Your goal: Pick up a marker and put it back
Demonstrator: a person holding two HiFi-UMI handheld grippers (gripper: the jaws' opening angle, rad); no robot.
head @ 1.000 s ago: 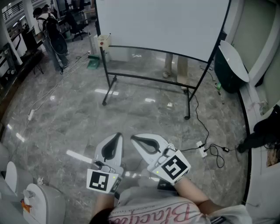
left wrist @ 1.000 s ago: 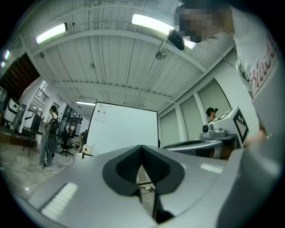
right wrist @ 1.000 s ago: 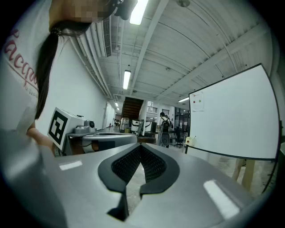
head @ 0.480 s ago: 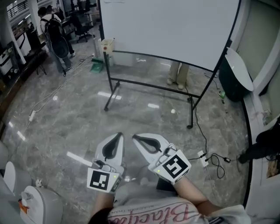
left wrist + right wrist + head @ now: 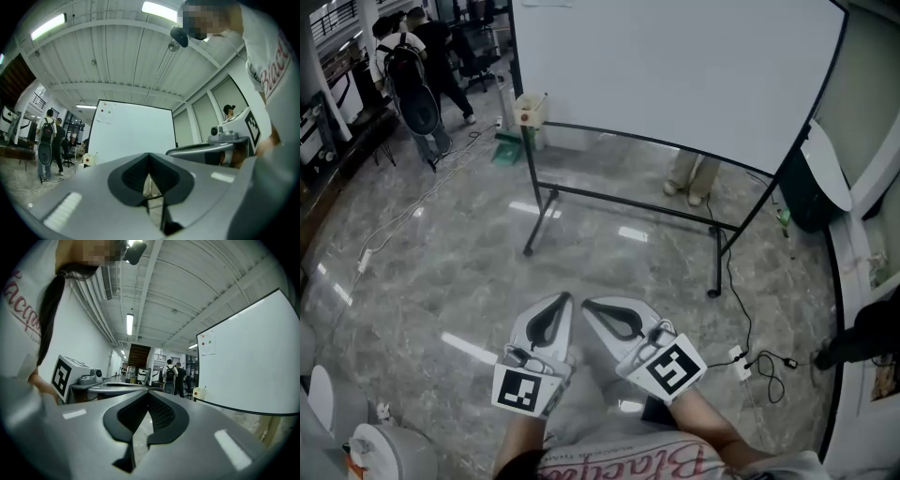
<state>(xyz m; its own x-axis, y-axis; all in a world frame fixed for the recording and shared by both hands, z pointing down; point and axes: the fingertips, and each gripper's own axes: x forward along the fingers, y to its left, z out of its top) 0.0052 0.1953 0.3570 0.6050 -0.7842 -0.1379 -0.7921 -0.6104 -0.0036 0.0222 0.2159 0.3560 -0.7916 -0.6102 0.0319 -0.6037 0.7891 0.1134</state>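
Not started; I hold left gripper [image 5: 555, 306] and right gripper [image 5: 592, 307], lower centre, closed and empty; whiteboard [image 5: 675, 66] up top; marker unseen.

Shirt [image 5: 274, 75]: red script, only "Blac" readable, rest cut off

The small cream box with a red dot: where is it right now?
Head view, upper left: the box sits at the lower left corner of the whiteboard, on the stand's left post.
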